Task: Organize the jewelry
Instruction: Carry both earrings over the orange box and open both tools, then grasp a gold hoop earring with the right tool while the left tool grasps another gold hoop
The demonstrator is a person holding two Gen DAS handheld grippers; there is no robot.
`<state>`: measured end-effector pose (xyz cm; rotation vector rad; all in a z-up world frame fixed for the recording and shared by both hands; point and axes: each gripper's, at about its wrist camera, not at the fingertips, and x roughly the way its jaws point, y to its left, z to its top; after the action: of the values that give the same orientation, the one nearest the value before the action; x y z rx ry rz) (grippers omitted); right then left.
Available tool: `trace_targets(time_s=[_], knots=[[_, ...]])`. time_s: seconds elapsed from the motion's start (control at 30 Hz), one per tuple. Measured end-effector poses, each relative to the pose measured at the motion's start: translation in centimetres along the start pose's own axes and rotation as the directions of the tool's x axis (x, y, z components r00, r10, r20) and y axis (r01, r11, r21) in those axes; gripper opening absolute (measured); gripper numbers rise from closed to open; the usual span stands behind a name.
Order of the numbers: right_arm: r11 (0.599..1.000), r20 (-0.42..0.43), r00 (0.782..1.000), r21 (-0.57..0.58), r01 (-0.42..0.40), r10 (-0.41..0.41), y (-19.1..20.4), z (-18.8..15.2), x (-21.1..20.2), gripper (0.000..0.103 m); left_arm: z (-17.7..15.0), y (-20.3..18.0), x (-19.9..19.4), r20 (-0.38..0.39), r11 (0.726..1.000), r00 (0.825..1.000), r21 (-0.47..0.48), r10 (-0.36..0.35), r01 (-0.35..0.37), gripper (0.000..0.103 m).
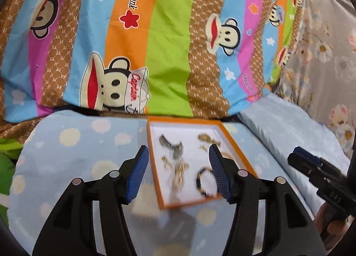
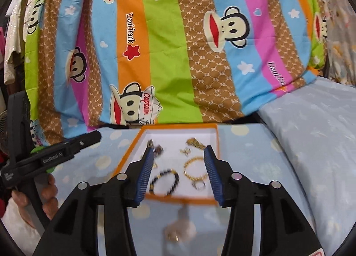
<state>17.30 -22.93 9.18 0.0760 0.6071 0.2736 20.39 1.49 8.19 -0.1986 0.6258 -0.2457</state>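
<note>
An orange-rimmed tray (image 1: 241, 156) with a white floor lies on the light blue bed sheet; it also shows in the right wrist view (image 2: 126, 156). Inside lie a silver chain (image 1: 172, 146), gold pieces (image 1: 180, 172), a black beaded bracelet (image 1: 203, 181) (image 2: 165, 181), a gold bangle (image 2: 194, 168) and a small ring (image 2: 200, 186). My left gripper (image 1: 178, 152) is open above the tray's left part, empty. My right gripper (image 2: 179, 152) is open above the tray, empty. A blurred gold item (image 2: 175, 236) lies on the sheet before the tray.
A bright striped monkey-print quilt (image 1: 166, 44) rises right behind the tray. A pale blue pillow (image 2: 311, 144) lies to the right. The right gripper shows at the side of the left wrist view (image 1: 320, 171), and the left one in the right wrist view (image 2: 51, 156).
</note>
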Motion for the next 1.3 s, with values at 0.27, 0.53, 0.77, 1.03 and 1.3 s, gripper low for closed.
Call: trace_targets(time_s=[0.27,0.53,0.77,1.03,1.3], knots=[[0.997,-0.17,0.985,0.068,0.038,-0.026,-1.2,-10.9,-3.7,0.048,-9.7,-1.1,-3.9,-0.125,0.999,0.992,0.044,0.029,-0.024,0.055],[0.998,-0.223,0.973,-0.017,0.061,-0.063,1.5,-13.8,-3.7,0.048,-13.6,-3.1,-4.3,-0.167,0.996,0.986,0.087,0.026,-0.012,0.055],[0.997,-0.268,0.961,-0.028,0.07,-0.075,1.9,-14.0,-2.9,0.033,-13.5,-1.9,-3.8,-0.194,1.0,0.981,0.019,0.013,-0.009,0.055],[0.997,-0.306,0.949,-0.018,0.072,-0.074,1.8,-14.2,-2.1,0.019,-13.6,-2.3,-3.7,-0.194,0.999,0.981,0.031,0.015,-0.009,0.055],[0.997,-0.298,0.952,-0.002,0.074,-0.071,1.6,-14.1,-2.1,0.017,-13.6,-2.3,-3.4,-0.204,0.999,0.979,0.031,0.017,-0.011,0.055]])
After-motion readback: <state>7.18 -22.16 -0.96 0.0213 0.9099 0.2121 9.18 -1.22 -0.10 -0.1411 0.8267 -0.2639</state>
